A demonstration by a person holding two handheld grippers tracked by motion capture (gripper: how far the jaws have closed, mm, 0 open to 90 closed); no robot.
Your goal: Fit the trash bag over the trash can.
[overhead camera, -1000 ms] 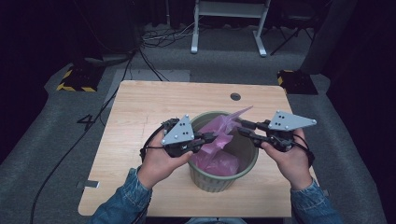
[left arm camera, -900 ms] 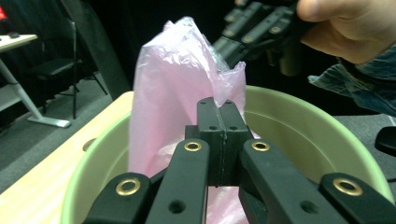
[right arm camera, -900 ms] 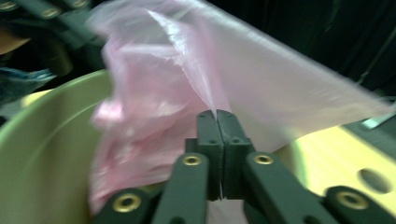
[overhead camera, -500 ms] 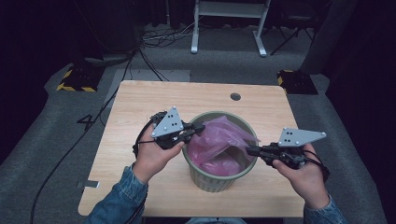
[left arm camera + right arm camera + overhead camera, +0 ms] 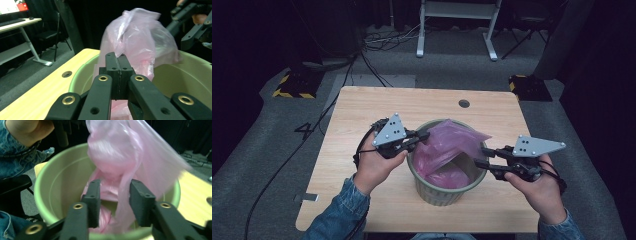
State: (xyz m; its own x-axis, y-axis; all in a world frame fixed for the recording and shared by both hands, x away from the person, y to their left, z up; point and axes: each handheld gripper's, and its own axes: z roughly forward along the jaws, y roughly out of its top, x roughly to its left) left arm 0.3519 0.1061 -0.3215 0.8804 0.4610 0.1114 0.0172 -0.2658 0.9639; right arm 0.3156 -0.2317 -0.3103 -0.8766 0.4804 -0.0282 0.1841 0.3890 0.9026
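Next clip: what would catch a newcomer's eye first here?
The pink plastic bag billowing out of the green bin at the middle of the wooden table. The left gripper is clamped on its edge at the bin's left rim; the right gripper, jaws just opened, stands at the right rim.

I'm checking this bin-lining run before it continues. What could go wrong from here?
The right gripper has just been opening; pink bag film hangs between its jaws, apparently unpinched, so that edge may drop into the green bin instead of going over the rim. The left gripper stays clamped on thin film at the rim; pulling could tear it or tip the bin.
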